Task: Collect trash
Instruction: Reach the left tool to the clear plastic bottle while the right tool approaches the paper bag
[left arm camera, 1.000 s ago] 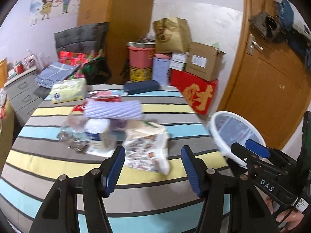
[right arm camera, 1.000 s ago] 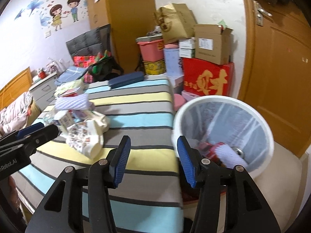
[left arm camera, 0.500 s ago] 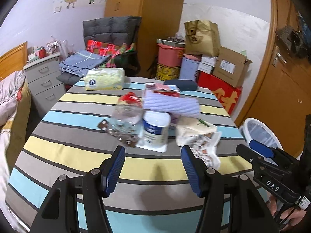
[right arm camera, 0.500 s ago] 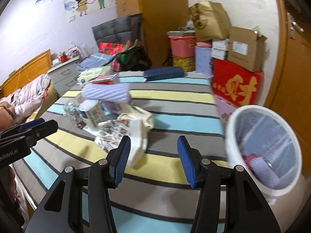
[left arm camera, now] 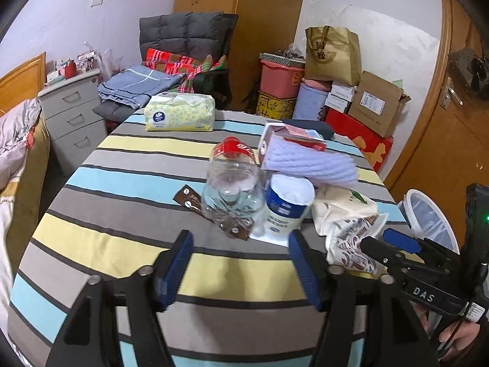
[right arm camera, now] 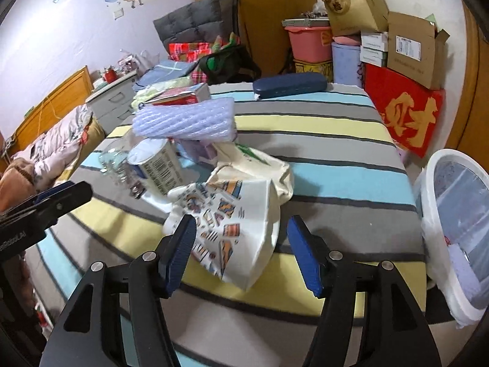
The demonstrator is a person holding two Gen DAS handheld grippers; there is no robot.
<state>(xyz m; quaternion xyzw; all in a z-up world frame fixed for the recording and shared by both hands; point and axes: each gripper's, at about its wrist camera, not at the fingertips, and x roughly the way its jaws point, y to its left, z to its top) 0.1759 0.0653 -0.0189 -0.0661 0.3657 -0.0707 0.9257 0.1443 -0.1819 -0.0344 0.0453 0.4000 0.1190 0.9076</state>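
A pile of trash sits mid-table: a clear plastic bottle (left arm camera: 233,183) with a red label, a white and blue can (left arm camera: 285,205), a purple foam sleeve (left arm camera: 308,163) and a printed white bag (right arm camera: 235,211). My left gripper (left arm camera: 240,270) is open and empty, just short of the bottle and can. My right gripper (right arm camera: 243,255) is open and empty, its fingers either side of the bag's near edge. The white lined trash bin (right arm camera: 455,229) stands off the table's right edge; it also shows in the left wrist view (left arm camera: 428,217).
The striped table (left arm camera: 128,165) also holds a tissue pack (left arm camera: 179,116), a red and white box (left arm camera: 290,137) and a dark blue case (right arm camera: 290,85). Boxes and bags (left arm camera: 345,91) are stacked behind by the wooden door (left arm camera: 443,153). A bed and drawers (left arm camera: 73,116) are left.
Both grippers swung left, away from the bin toward the pile. The left one now faces the bottle and can, the right one has closed in on the printed bag. Both stayed open.
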